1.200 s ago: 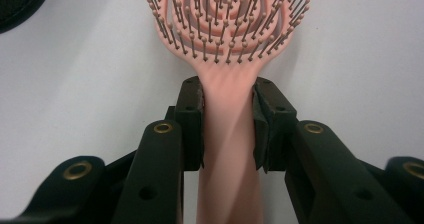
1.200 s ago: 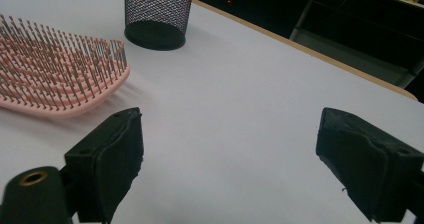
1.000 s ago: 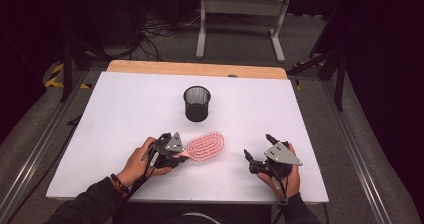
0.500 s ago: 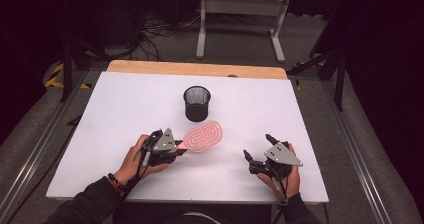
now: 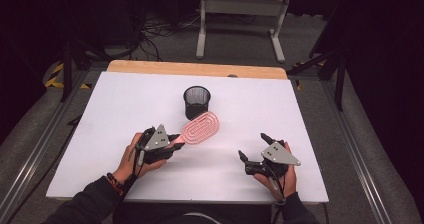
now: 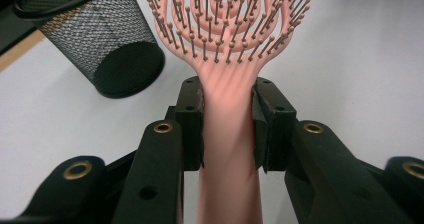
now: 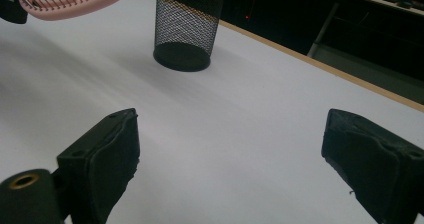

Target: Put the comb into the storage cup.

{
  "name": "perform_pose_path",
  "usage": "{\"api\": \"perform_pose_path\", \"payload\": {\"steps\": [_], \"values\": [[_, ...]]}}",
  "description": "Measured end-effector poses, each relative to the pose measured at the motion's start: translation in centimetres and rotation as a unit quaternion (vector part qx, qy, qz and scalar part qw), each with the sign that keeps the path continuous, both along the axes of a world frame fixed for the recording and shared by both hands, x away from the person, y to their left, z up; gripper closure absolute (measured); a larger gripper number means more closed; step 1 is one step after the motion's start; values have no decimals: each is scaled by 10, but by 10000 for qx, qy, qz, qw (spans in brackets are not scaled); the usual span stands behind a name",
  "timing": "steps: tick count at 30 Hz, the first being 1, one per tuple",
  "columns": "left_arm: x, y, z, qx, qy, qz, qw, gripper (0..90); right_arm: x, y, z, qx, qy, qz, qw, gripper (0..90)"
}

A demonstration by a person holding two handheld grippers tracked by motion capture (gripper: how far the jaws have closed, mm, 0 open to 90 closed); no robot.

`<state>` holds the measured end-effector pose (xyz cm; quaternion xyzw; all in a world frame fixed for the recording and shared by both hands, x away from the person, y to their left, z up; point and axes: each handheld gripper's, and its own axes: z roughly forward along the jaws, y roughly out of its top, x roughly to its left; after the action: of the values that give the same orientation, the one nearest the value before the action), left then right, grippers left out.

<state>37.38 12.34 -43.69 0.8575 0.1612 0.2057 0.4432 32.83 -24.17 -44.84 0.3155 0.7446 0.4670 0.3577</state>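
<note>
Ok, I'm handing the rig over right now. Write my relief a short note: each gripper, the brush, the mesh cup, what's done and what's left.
Left gripper: shut on the handle of the pink hairbrush, which is lifted off the white table, head pointing at the black mesh cup.
Right gripper: open, holding nothing, near the table's front right.
Done: brush picked up.
Left: probably to stand it in the cup, which is upright.
</note>
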Motion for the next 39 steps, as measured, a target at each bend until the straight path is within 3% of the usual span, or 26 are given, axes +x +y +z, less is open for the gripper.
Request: {"api": "perform_pose_path", "payload": {"steps": [8, 16, 18, 20, 21, 23, 24, 26, 28, 30, 39], "values": [[0, 1, 0, -80, -40, 17, 10000, 696, 0, 19, 13, 228, -46, 385, 9990, 85], [-1, 3, 2, -182, -70, 89, 9998, 696, 3, 39, 28, 233, -226, 553, 9979, 90], [-1, 8, 6, -448, 30, 88, 9990, 696, 3, 47, 36, 125, -298, 643, 9974, 86], [-3, 6, 7, -209, -232, 162, 9994, 696, 8, 48, 42, 452, -18, 780, 9959, 85], [-3, 6, 7, -209, -232, 162, 9994, 696, 8, 48, 42, 452, -18, 780, 9959, 85], [-2, 9, 10, -321, -359, 151, 9987, 696, 14, 48, 50, 791, -53, 791, 9937, 89], [-1, 10, 11, -393, -368, 173, 9984, 696, 16, 50, 52, 748, -59, 740, 9944, 86], [-2, 12, 11, -489, -409, 198, 9978, 696, 20, 53, 52, 879, 31, 840, 9926, 82], [-4, 13, 12, -508, -503, 250, 9971, 696, 21, 60, 51, 712, -25, 832, 9940, 79], [-4, 14, 13, -629, -488, 265, 9965, 696, 20, 63, 51, 752, -34, 860, 9934, 80], [-3, 7, 10, -696, -603, 226, 9955, 696, 18, 74, 52, 687, -75, 1059, 9920, 80]]}}
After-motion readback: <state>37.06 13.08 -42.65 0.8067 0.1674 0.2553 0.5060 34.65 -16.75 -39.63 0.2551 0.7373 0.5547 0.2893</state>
